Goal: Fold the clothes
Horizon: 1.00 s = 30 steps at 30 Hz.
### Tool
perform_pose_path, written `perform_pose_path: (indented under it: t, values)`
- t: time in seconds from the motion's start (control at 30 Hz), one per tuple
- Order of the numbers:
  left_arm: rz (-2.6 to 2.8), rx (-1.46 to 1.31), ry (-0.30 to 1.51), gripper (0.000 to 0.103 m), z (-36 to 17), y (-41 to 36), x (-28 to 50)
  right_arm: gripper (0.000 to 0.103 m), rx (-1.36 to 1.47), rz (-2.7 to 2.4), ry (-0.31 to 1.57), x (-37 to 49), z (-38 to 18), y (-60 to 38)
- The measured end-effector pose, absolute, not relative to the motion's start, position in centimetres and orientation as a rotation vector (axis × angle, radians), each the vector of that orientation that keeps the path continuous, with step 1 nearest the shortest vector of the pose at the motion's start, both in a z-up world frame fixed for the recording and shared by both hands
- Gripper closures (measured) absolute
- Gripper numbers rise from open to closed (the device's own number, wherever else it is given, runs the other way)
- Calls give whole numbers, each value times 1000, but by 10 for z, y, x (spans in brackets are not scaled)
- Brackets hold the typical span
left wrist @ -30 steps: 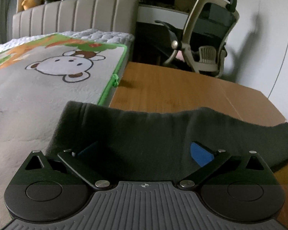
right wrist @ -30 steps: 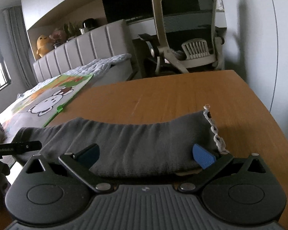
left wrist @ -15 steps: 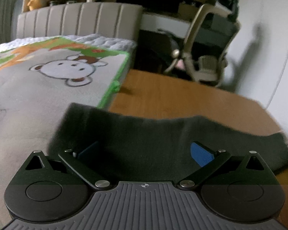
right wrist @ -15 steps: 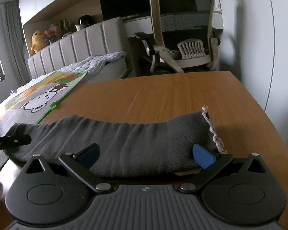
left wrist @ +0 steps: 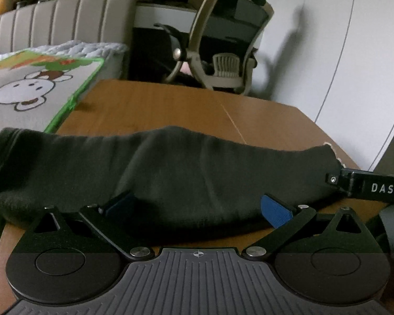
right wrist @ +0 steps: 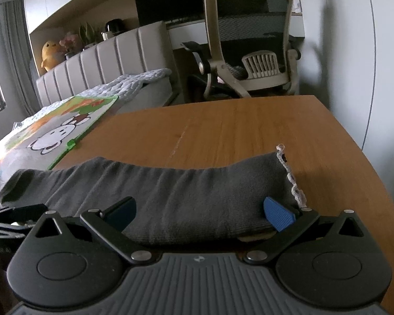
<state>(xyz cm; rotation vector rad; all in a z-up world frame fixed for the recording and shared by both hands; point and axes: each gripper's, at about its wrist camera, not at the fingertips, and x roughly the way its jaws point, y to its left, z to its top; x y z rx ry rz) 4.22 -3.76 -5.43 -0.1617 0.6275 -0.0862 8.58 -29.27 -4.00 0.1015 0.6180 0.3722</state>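
A dark grey knitted garment (left wrist: 183, 165) lies in a long folded band across the near edge of the wooden table (left wrist: 170, 105). Its right end carries a white lace trim (right wrist: 289, 176). My left gripper (left wrist: 197, 207) is open, its blue pads wide apart on either side of the garment's near fold. My right gripper (right wrist: 199, 211) is open too, spanning the right half of the garment (right wrist: 183, 186). A black finger of the right gripper (left wrist: 375, 187) shows at the cloth's right end in the left wrist view. Part of the left gripper (right wrist: 15, 212) shows at the left end.
A bed with a cartoon-print blanket (right wrist: 57, 136) and padded headboard (right wrist: 105, 60) adjoins the table's left side. An office chair (right wrist: 252, 44) stands beyond the far edge. A white wall (right wrist: 354, 52) runs along the right. Bare wood (right wrist: 236, 126) lies behind the garment.
The left gripper has swung right, off the bed side and over the table, so the garment's left end and the right gripper's finger now show. The right view barely shifted.
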Motion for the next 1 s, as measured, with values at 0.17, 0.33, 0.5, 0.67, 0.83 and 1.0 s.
perform_pose_path:
  t: [0.17, 0.33, 0.5, 0.67, 0.83, 1.0]
  values:
    - [-88, -176, 621, 0, -56, -35, 41, 0, 75, 360, 616, 85, -40, -288]
    - [-92, -193, 616, 0, -54, -31, 41, 0, 49, 350, 621, 85, -40, -283]
    - [-91, -186, 617, 0, -51, -33, 41, 0, 54, 354, 620, 86, -39, -284]
    - [-92, -192, 615, 0, -51, -33, 41, 0, 45, 349, 619, 86, -40, -282]
    - [-93, -196, 614, 0, -51, -33, 42, 0, 41, 346, 618, 86, -40, -281]
    - [-94, -201, 613, 0, -52, -32, 42, 0, 40, 344, 616, 85, -40, -280]
